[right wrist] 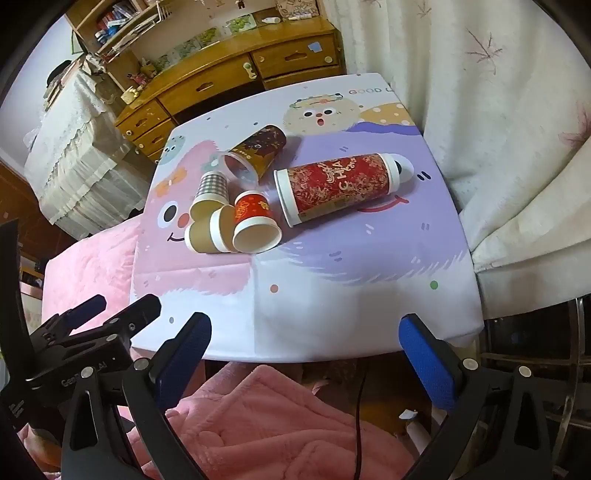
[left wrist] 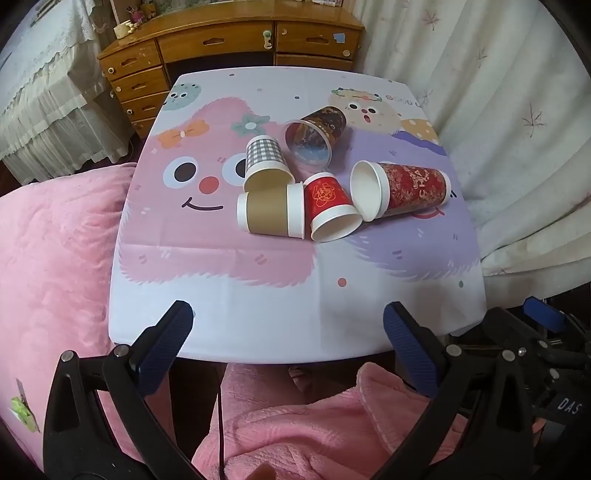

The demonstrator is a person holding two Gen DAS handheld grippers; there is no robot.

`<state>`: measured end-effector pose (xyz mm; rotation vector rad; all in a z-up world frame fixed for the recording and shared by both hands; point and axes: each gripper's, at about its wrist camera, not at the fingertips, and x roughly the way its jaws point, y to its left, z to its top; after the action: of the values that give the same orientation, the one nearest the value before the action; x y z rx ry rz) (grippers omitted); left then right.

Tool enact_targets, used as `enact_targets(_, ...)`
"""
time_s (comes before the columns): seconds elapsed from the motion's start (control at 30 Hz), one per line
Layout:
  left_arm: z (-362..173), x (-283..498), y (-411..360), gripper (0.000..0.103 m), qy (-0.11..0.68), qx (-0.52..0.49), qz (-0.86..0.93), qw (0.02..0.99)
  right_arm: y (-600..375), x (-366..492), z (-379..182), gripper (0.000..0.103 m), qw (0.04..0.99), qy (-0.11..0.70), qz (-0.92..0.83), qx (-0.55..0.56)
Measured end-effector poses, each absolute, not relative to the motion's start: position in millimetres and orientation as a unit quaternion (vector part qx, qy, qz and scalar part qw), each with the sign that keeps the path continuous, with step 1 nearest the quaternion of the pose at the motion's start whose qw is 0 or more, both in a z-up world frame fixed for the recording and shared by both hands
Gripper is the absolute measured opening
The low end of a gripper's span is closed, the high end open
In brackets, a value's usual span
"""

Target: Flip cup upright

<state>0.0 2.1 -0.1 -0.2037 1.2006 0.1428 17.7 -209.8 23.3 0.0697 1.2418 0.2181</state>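
left tongs spread, empty | right tongs spread | bookshelf, possibly, right view only

Table under cartoon-print cloth: five paper cups on their sides, clustered mid-table.

"GOOD" is printed in grey capitals at the far edge of the cartoon-patterned white, pink and purple tablecloth. Gold capitals "CHA" are seen on the long red-and-gold paper cup lying on its side. Other lettering is too blurred to read.
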Motion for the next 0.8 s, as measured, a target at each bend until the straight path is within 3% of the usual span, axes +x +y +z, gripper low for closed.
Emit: enact_targets(0.8, 4, 1, -1, 0.099, 0.558, -0.084, 0.074, 0.822, -220, 25, 19, 0.102, 0.802, 0.588, 0.096, 0.035)
